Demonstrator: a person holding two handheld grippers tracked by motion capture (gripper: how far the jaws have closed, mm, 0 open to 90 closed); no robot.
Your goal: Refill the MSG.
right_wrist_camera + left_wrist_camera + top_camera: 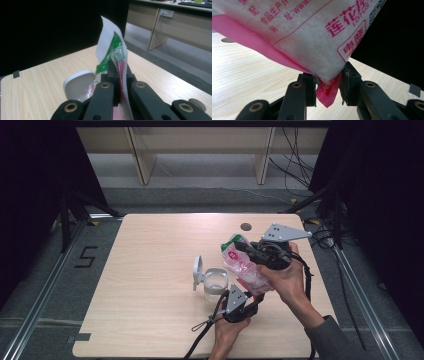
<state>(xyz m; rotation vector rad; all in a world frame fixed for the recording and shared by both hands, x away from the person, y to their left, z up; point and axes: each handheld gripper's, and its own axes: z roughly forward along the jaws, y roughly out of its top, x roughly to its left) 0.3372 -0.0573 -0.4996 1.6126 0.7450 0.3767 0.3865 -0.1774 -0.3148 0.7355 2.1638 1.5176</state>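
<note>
A plastic bag (245, 265) of white grains, printed in pink with a green top, hangs tilted over the right half of the table (150, 270). My right gripper (248, 248) is shut on the bag's crumpled top (110, 45), its jaws (117, 72) pinched tight. My left gripper (254, 296) is shut on the bag's lower corner (312, 37), which sits wedged between its two pads (328, 80). A clear jar (216, 285) stands just left of the bag, its white hinged lid (198, 271) flipped open; that lid (78, 83) appears beside the right jaws.
A round cable hole (245, 226) sits near the table's far edge. The person's hands and forearms come in at the bottom right. Cables trail off the near edge. Desk legs and wires stand on the floor beyond the table.
</note>
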